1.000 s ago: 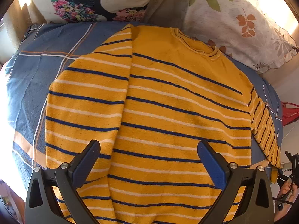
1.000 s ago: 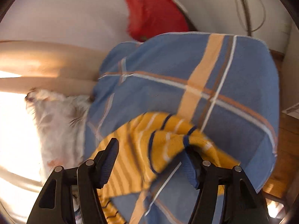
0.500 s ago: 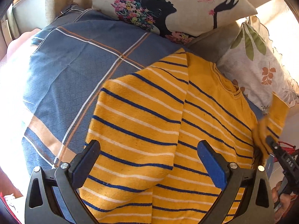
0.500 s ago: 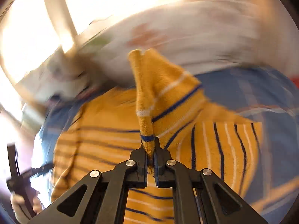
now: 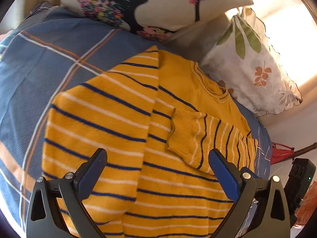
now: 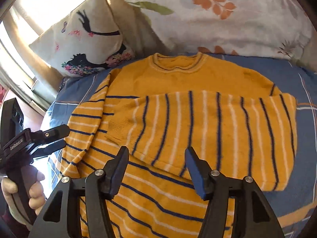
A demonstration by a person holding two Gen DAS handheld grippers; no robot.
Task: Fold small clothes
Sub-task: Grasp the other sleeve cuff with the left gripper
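Right wrist: sweater on bedspread.

A blue plaid bedsheet with orange and white lines covers the bed. At 12 o'clock in the left wrist view, a white cushion printed with a black silhouette and flowers rests against it. A leaf-print pillow lies at 2 o'clock, just beside that cushion; a red object shows at 4 o'clock.

White lettering runs along the side of the left gripper in the right wrist view; it looks like a brand mark, perhaps "GenRobot.AI", too small to be sure; nothing else carries legible writing.
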